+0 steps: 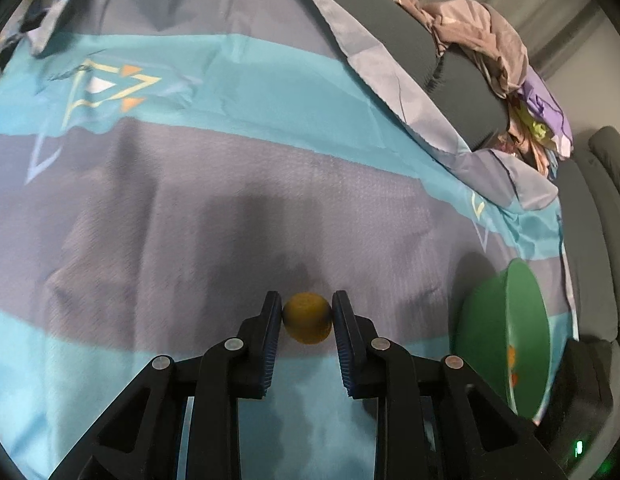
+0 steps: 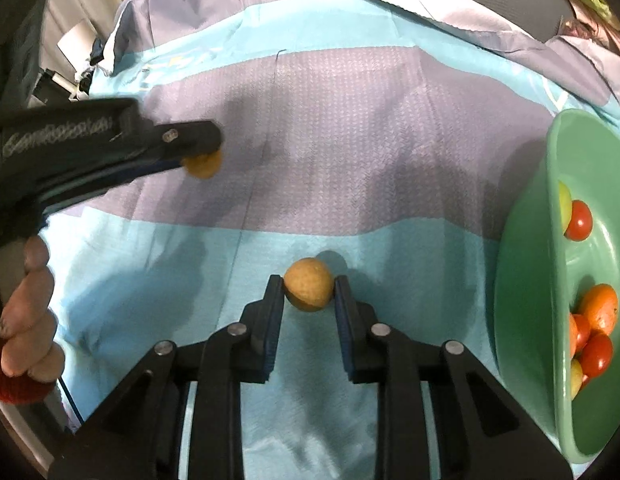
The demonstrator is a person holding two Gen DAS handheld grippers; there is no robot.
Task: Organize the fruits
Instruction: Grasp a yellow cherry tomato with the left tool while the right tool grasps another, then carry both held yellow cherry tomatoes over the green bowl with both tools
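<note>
**Both grippers hold yellow fruit**

The right gripper (image 2: 308, 292) clamps a round, dull-yellow fruit (image 2: 308, 289) over the striped bedsheet (image 2: 349, 120). The left gripper (image 1: 306, 314) pinches a similar one (image 1: 307, 317) farther off. A green bowl (image 2: 525, 300) of fruit sits at the sheet's right edge; bare sheet lies beyond.

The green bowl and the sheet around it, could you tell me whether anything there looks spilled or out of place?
Nothing looks spilled. The green bowl holds red and orange fruit. Two brown fruits are outside it, but each is clamped in a gripper: one in the left gripper, the other in the right gripper.
</note>
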